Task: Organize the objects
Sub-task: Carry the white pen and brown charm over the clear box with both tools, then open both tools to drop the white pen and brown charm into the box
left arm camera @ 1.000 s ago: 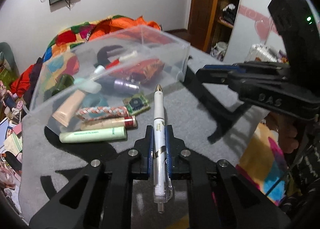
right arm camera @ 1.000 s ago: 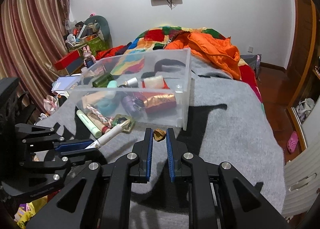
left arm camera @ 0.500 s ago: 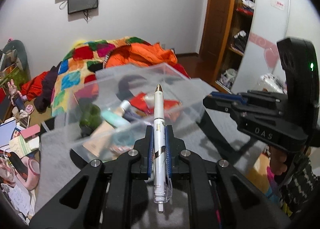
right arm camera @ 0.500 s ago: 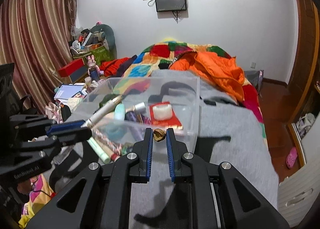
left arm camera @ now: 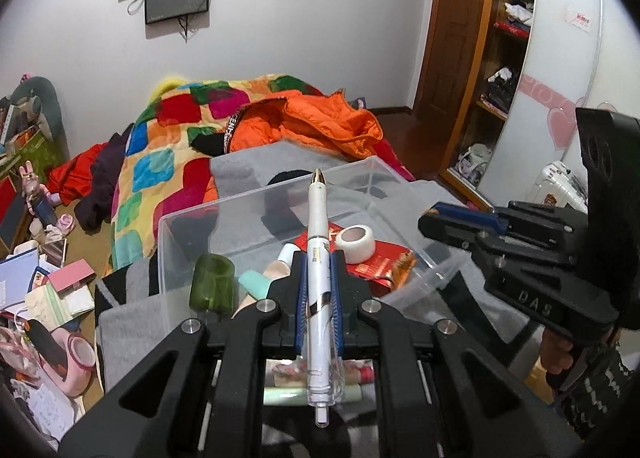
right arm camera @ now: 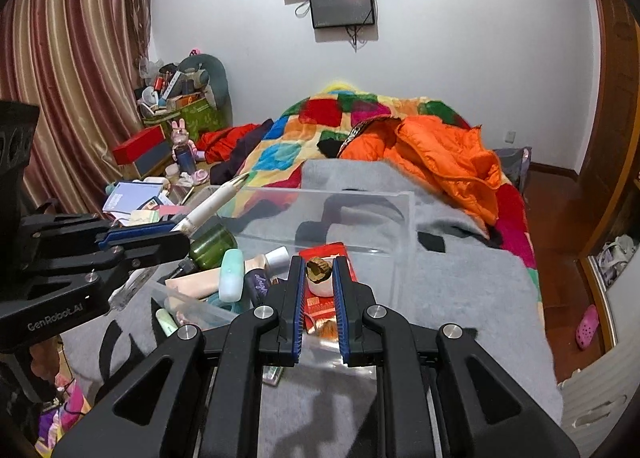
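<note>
My left gripper (left arm camera: 318, 290) has its jaws clenched on the white pen (left arm camera: 319, 282), now carried up over the clear plastic bin (left arm camera: 256, 214) on the grey blanket (right arm camera: 460, 278), where 1 second ago it hung short of it. My right gripper (right arm camera: 319, 290) grasps a small brown object (right arm camera: 318, 271), likewise raised above the bin's near edge.

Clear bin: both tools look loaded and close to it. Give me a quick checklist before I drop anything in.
1. Left tool gripping white pen: ok.
2. Right tool gripping small brown object: ok.
3. Clear bin open on top: ok.
4. Pen tip beyond the bin's near wall: ok.
5. Tools apart from each other: ok.
6. Free floor space in the bin, past the tape roll: ok.
</note>
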Demonstrator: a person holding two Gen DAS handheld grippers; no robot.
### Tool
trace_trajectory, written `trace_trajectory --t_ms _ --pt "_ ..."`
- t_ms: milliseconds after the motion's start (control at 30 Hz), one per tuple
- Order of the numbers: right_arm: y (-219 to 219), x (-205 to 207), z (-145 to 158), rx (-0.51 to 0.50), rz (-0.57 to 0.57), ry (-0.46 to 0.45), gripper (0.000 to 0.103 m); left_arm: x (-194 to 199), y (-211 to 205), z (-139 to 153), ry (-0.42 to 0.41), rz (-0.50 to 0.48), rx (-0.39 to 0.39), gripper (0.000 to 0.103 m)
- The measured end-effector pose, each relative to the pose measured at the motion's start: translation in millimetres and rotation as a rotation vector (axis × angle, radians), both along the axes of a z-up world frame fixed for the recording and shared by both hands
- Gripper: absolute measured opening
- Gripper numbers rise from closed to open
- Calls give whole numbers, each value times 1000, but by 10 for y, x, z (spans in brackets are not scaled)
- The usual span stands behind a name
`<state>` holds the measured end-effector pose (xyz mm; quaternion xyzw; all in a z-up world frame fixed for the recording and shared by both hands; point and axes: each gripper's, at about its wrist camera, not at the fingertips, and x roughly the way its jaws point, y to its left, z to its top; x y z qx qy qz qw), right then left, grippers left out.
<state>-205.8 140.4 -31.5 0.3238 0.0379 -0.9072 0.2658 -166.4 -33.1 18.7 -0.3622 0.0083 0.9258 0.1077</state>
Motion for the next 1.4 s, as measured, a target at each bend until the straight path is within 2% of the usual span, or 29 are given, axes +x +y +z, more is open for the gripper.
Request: trace_trajectory --t_ms 267,467,700,767,867,933,1067,1133,1400 --pt "-139 -198 -291 68 10 -61 12 -366 89 -217 -81 -47 -65 10" --pt "-151 -227 -355 105 20 -65 12 -473 170 -389 -117 -66 -71 10" --pt "-164 -181 -330 123 20 -56 14 -432 171 -369 -102 -56 -70 11" --pt "-145 -178 -315 111 17 -66 17 -386 152 -332 -90 -47 -76 17" --pt "-107 -138 -264 102 9 -53 26 -285 134 -252 -59 -34 -90 37" --pt "-87 -100 -226 99 6 -41 31 -199 116 -186 -33 -23 -99 63" --pt "-23 13 -136 88 -6 -14 60 -15 103 -88 13 -7 -120 79" --pt "-2 73 -102 88 -17 9 65 79 91 -69 23 4 -131 90" --pt "75 299 -30 91 -14 41 67 392 -16 -120 35 53 -155 97"
